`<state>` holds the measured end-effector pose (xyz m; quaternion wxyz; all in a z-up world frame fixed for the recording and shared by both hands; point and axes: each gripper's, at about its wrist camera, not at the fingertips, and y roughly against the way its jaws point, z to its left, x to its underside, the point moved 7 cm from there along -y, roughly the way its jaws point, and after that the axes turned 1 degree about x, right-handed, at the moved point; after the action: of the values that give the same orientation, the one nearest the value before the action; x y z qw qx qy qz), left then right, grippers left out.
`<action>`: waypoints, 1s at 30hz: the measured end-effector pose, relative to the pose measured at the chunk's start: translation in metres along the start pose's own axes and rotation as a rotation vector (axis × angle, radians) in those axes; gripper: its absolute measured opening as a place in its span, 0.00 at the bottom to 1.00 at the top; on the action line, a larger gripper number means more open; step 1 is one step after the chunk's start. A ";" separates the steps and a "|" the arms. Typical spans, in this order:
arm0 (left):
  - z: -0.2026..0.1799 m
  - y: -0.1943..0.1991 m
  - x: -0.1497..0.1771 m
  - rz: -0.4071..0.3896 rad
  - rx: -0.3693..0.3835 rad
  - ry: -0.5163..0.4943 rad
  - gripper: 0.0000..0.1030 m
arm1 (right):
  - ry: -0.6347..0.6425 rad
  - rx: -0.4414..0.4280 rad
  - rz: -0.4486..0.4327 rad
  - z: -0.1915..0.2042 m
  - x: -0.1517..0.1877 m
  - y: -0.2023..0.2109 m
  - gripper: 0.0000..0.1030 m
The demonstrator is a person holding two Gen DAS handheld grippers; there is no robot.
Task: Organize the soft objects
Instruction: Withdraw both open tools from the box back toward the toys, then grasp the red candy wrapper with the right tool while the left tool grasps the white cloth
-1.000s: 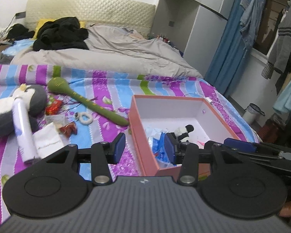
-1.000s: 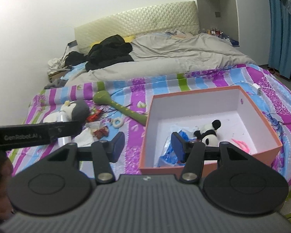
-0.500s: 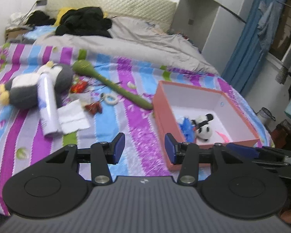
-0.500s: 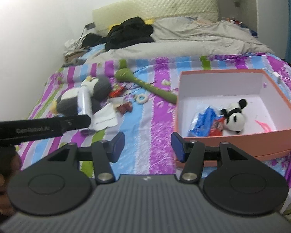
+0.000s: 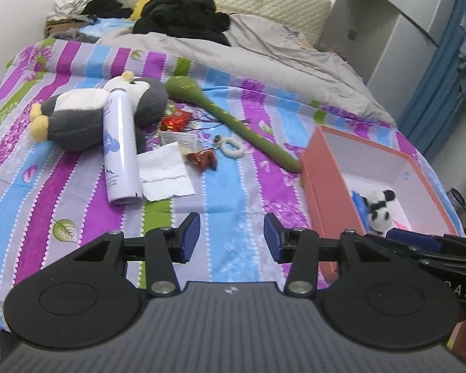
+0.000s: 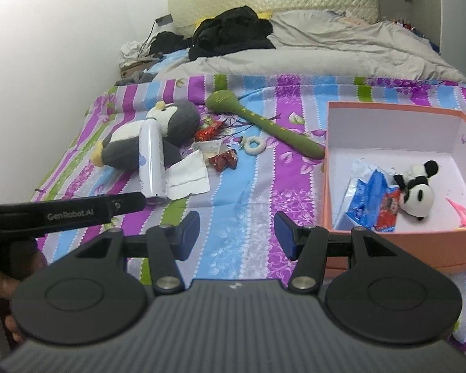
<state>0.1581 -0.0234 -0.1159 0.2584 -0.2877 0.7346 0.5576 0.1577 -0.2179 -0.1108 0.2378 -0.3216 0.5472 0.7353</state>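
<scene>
A grey and white penguin plush (image 5: 87,112) (image 6: 171,124) lies on the striped bedspread at the left, with a white spray can (image 5: 120,146) (image 6: 151,158) leaning across it. A long green soft toy (image 5: 230,118) (image 6: 264,121) reaches from there to the pink box (image 5: 323,168) (image 6: 397,108). Inside the box sit a small panda plush (image 5: 379,208) (image 6: 418,186) and a blue packet (image 6: 368,192). My left gripper (image 5: 231,237) is open and empty above the bedspread, left of the box. My right gripper (image 6: 236,231) is open and empty too, near the box's front left corner.
White tissue (image 5: 164,171), red snack wrappers (image 5: 203,160), a white ring (image 5: 232,148) and a small card lie between the penguin and the green toy. A grey duvet (image 5: 264,46) and black clothes (image 5: 183,15) cover the far half of the bed. Wardrobe at right.
Both grippers have swung left and sunk toward the bed, so the box has slid right in both views and the penguin, can and tissue have come nearer the middle. The jaws look unchanged.
</scene>
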 end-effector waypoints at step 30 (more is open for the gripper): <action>0.078 -0.229 -0.019 0.168 -0.175 -0.147 0.50 | 0.020 -0.073 0.202 -0.012 -0.058 -0.243 0.54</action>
<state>0.3385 0.0064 -0.2752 0.2377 -0.2052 0.6837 0.6587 0.3702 -0.1591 -0.2289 0.1452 -0.2807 0.5521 0.7716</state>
